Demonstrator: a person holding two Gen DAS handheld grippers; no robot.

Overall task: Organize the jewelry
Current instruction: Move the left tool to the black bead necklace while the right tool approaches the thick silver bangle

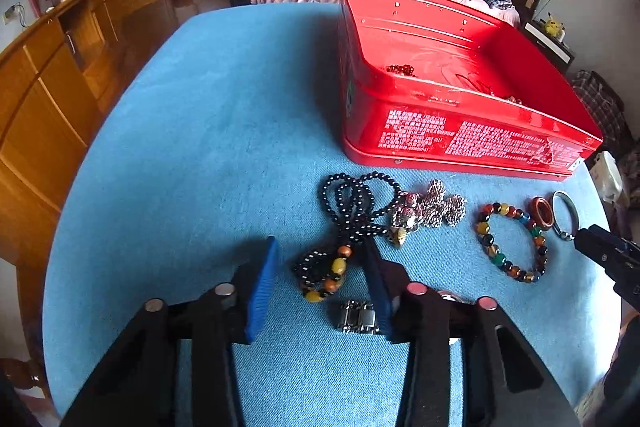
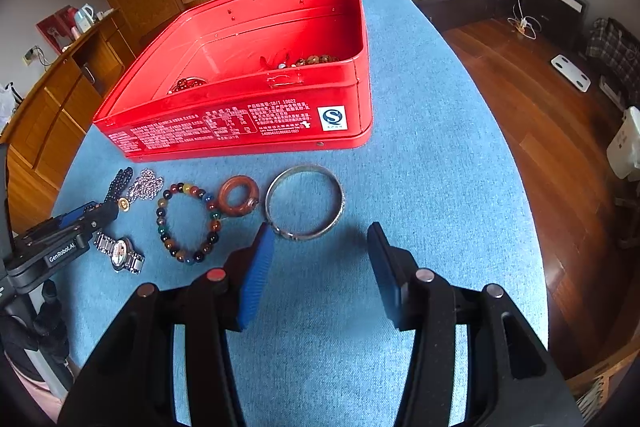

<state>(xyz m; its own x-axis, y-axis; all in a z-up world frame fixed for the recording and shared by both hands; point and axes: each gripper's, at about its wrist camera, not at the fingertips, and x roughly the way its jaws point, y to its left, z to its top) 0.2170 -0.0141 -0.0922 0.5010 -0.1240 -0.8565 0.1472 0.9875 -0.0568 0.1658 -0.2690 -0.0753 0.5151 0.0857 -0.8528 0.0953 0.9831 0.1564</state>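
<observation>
Left claw (image 1: 320,279) straddles black bead strand (image 1: 352,211) on bench (image 1: 180,147), pads not yet pressing. Close on amber-bead end, lift whole loop clear of silver chain (image 1: 436,207), drop into red tin (image 1: 472,131). Right claw (image 2: 320,267) released, beside silver bangle (image 2: 305,203).

Bright even daylight, soft shadows, glare on red tin (image 2: 256,131) wall, strong fisheye bending, dark corner vignette.

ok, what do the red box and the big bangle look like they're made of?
Red box: likely painted tin; glossy, reflective walls, rolled rim, rivets, printed text. Bangle: silver-toned metal by the look; thin, shiny grey, with a small clasp. Actual alloy can't be told.
</observation>
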